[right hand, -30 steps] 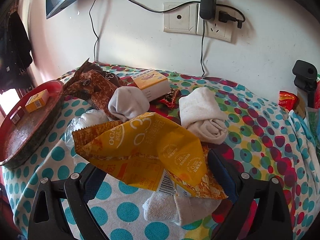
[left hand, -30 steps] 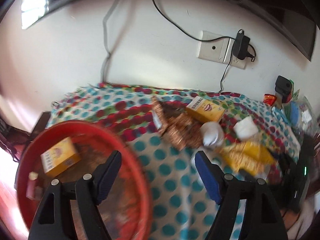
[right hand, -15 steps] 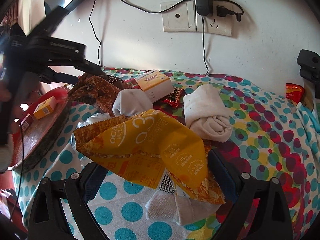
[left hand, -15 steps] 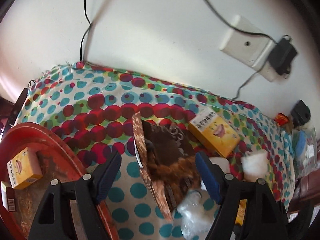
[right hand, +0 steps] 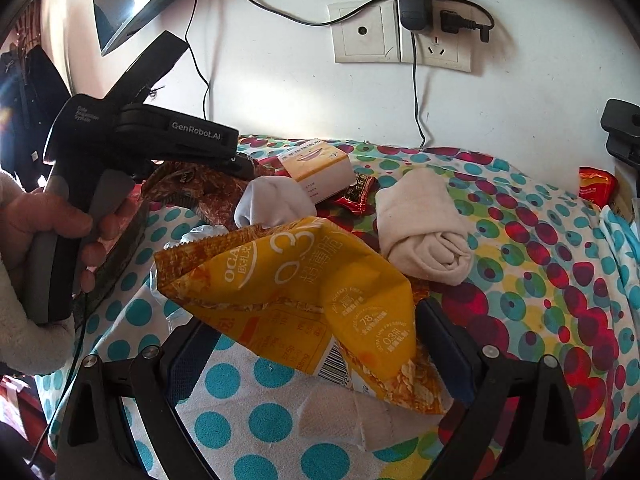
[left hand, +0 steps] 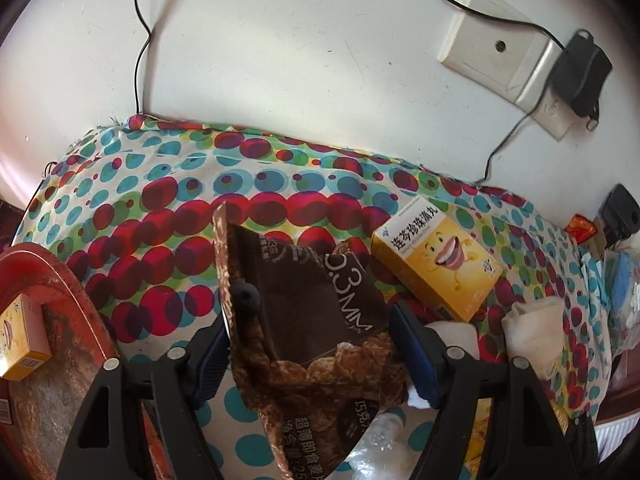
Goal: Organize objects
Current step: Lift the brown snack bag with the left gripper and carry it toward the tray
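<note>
My left gripper [left hand: 316, 356] is open around a brown snack bag [left hand: 308, 332] that lies between its blue pads on the dotted cloth. A yellow medicine box [left hand: 436, 268] lies just right of the bag. My right gripper [right hand: 316, 356] is open, and a yellow snack bag [right hand: 296, 292] lies between its pads on top of a white sock [right hand: 348, 424]. The right wrist view shows the left gripper's body [right hand: 120, 152] held by a hand over the brown bag [right hand: 192, 192].
A red tray [left hand: 72, 264] with a small yellow box [left hand: 20, 340] sits at the left. Rolled socks [right hand: 424, 232], a white sock ball [right hand: 272, 200], the medicine box [right hand: 316, 168] and a red wrapper [right hand: 360, 196] lie mid-table. Wall sockets [right hand: 400, 36] and cables are behind.
My left gripper has swung right from over the red tray and come down around the brown bag. My right gripper has stayed in place over the yellow bag.
</note>
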{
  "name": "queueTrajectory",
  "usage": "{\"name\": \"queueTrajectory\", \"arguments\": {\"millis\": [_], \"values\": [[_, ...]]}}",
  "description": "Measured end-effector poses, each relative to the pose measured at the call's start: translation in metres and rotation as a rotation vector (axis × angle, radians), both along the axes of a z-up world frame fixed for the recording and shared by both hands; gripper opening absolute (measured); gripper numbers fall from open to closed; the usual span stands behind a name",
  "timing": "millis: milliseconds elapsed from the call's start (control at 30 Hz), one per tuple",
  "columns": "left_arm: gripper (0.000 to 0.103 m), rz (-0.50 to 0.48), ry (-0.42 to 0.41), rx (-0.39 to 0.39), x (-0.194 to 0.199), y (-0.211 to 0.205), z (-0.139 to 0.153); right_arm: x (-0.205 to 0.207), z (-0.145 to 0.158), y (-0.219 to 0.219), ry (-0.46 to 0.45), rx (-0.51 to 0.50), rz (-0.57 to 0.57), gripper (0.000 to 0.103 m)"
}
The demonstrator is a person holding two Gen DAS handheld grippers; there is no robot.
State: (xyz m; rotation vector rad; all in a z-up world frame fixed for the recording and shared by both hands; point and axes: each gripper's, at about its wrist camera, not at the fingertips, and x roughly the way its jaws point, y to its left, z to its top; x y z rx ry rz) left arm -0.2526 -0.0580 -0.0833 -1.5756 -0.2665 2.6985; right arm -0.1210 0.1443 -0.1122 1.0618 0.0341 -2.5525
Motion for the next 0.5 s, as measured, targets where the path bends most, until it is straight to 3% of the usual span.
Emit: {"name": "queueTrajectory", "arguments": {"millis": [100, 133, 267, 500], "values": [[0.065, -0.01, 0.017, -0.012, 0.006, 0.001, 0.004, 0.001, 0.0, 0.002, 0.006, -0.011, -0.006, 0.093], [0.064, -0.015, 0.018, -0.02, 0.008, 0.002, 0.005, 0.002, 0.001, 0.003, 0.011, -0.015, -0.005, 0.088], [0.062, -0.02, 0.05, -0.056, 0.022, 0.004, 0.013, 0.004, 0.001, 0.0, 0.034, 0.016, -0.028, 0.082], [0.061, -0.023, 0.12, -0.117, 0.047, 0.008, 0.036, 0.008, 0.003, -0.001, 0.06, 0.072, -0.067, 0.081]]}}
